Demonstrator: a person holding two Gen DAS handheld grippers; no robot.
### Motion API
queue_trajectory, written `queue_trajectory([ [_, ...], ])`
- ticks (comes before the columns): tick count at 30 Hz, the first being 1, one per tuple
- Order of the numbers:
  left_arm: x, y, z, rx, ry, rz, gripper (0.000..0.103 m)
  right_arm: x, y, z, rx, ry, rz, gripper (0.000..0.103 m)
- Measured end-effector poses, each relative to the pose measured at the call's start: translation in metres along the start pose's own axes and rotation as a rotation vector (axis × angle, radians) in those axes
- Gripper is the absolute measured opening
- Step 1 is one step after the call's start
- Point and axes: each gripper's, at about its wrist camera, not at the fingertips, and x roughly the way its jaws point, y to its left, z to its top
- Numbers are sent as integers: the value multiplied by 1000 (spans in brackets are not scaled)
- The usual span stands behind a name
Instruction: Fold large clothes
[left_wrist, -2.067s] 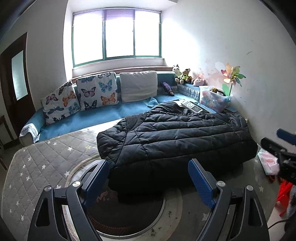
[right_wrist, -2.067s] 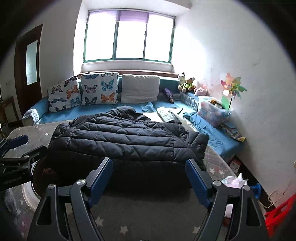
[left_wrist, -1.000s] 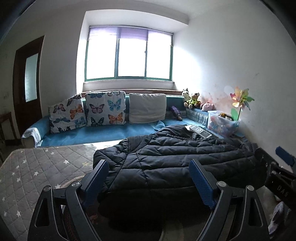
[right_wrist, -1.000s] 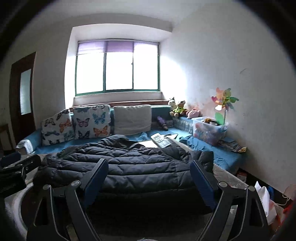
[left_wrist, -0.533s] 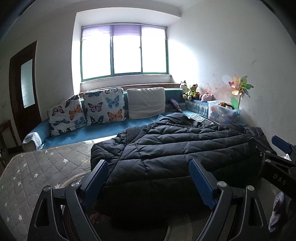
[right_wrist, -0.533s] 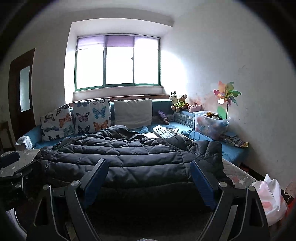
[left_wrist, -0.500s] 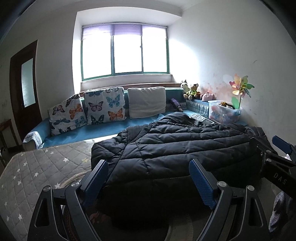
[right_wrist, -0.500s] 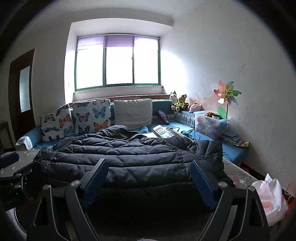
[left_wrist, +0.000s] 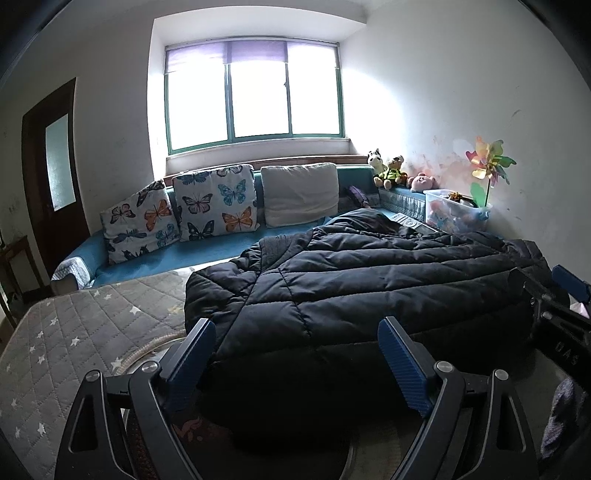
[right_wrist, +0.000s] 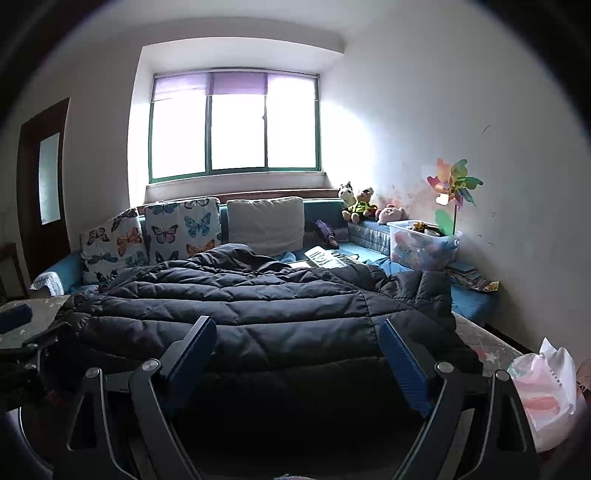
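Observation:
A black quilted puffer jacket (left_wrist: 362, 284) lies spread across the grey star-patterned table cover (left_wrist: 74, 332). In the left wrist view my left gripper (left_wrist: 295, 354) stands open just short of the jacket's near edge, its blue pads (left_wrist: 400, 363) empty. From the right wrist view the same jacket (right_wrist: 258, 310) fills the middle. My right gripper (right_wrist: 297, 354) is open at the near hem, holding nothing. Each gripper shows at the edge of the other's view: the right gripper (left_wrist: 554, 299) at the far right and the left gripper (right_wrist: 18, 332) at the far left.
A blue sofa (left_wrist: 155, 254) with butterfly cushions (left_wrist: 216, 201) and a white cushion (left_wrist: 301, 194) runs under the window. Soft toys (left_wrist: 391, 171), a clear storage box (left_wrist: 456, 212) and a pinwheel (left_wrist: 489, 166) stand at right. A plastic bag (right_wrist: 546, 391) sits by the table's right corner.
Both grippers stay open and close to the jacket's near edge. Since two seconds ago both views have dropped lower and closer to the hem; over the last half second little has moved.

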Motion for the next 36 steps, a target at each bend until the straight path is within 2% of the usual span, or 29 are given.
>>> queue_trajectory([
  [2, 2, 0, -1, -1, 4, -1, 96, -4, -3, 3, 31, -12, 36, 98],
  [7, 0, 2, 0, -4, 1, -3, 96, -3, -1, 7, 4, -18, 10, 98],
  [12, -6, 2, 7, -7, -11, -16, 96, -8, 7, 31, -38, -73, 15, 98],
  [16, -10, 7, 17, -4, -36, -4, 96, -8, 18, 42, -78, -114, 14, 98],
  [19, -10, 14, 24, -33, -42, -17, 98, 0, 27, 44, -93, -110, 32, 98],
  [26, -6, 29, 52, -61, -87, 6, 98, 12, 46, 53, -156, -123, 55, 98],
  [31, -1, 34, 64, -75, -104, 22, 99, 19, 44, 55, -115, -131, 58, 98],
  [36, 8, 39, 60, -81, -85, 36, 100, 28, 37, 40, -40, -103, 72, 98],
])
